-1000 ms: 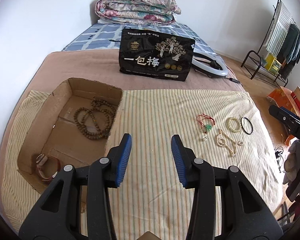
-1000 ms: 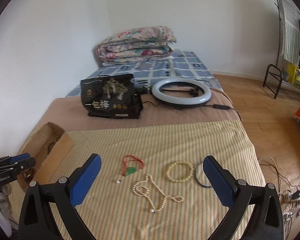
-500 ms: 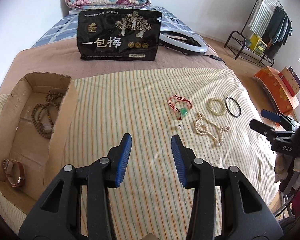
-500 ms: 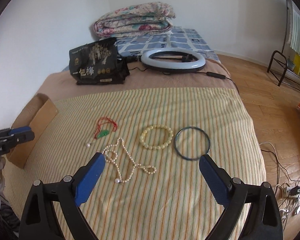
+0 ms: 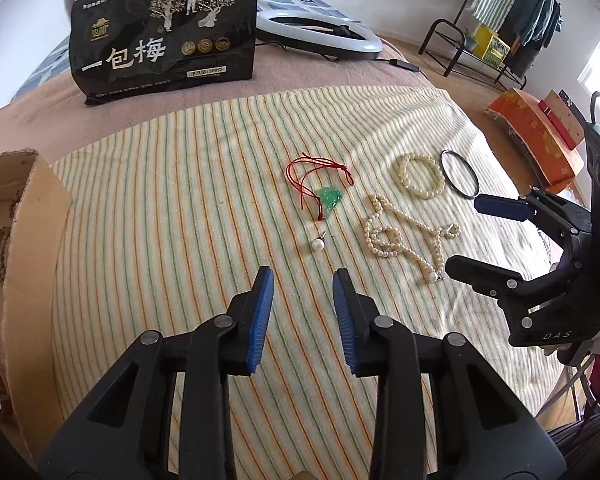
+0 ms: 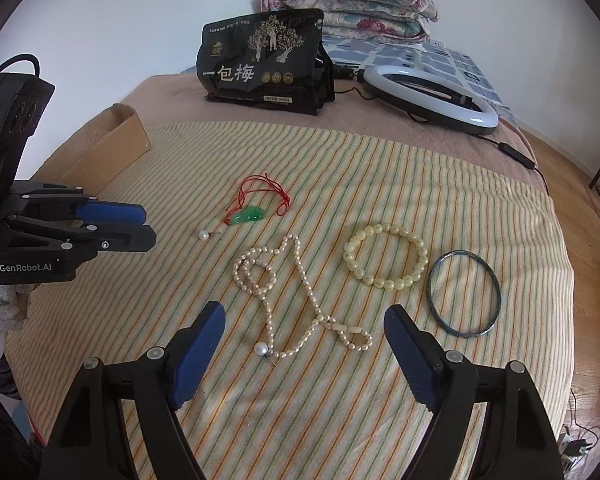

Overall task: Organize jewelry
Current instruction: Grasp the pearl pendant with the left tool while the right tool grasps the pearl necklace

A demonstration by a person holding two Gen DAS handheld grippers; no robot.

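Note:
Jewelry lies on the striped cloth (image 5: 180, 208): a red cord with a green pendant (image 5: 329, 203) (image 6: 249, 214), a loose pearl earring (image 5: 318, 244) (image 6: 204, 235), a pearl necklace (image 5: 396, 236) (image 6: 300, 300), a cream bead bracelet (image 5: 419, 176) (image 6: 386, 256) and a dark bangle (image 5: 459, 175) (image 6: 464, 294). My left gripper (image 5: 303, 280) is open and empty, just short of the earring. My right gripper (image 6: 305, 316) is wide open and empty, low over the necklace's near end. A cardboard box (image 5: 16, 232) (image 6: 108, 152) stands at the left.
A black snack bag (image 5: 164, 32) (image 6: 264, 64) stands behind the cloth, with a ring light (image 5: 320, 32) (image 6: 432, 100) and folded quilt (image 6: 348, 4) beyond. A clothes rack (image 5: 500, 20) and orange box (image 5: 536, 136) stand off the bed's right side.
Both grippers moved forward and down toward the jewelry. The left swung right, away from the box. Both stay open and empty.

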